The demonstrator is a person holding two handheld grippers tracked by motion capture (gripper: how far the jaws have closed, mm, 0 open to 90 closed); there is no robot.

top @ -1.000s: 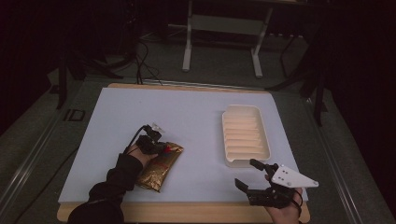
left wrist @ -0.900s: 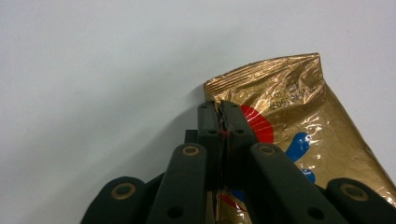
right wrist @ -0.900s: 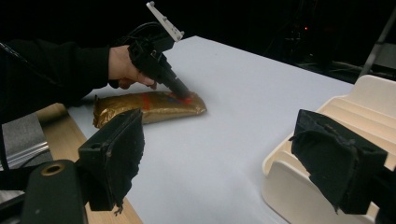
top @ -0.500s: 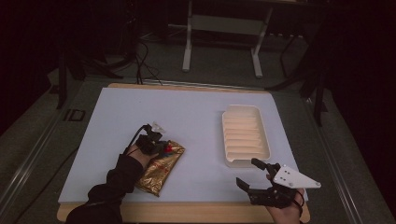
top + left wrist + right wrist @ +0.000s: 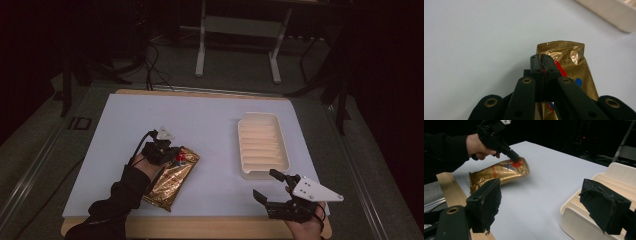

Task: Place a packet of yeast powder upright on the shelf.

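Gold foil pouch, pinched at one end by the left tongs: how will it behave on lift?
Likely floppy: the gold pouch is crinkled film, so it should sag from the left tongs. Probably light, puffy. Glossy foil may slip, since the pinch takes only a thin fold.

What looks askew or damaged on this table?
The gold bag lies slantwise on the white mat, its foil crumpled, pinched near one end by the left gripper. The cream tray sits straight. Nothing spilled.

We see a cream ridged tray (image 5: 263,145) on the white table mat (image 5: 210,120), with a metal stand (image 5: 240,35) behind.
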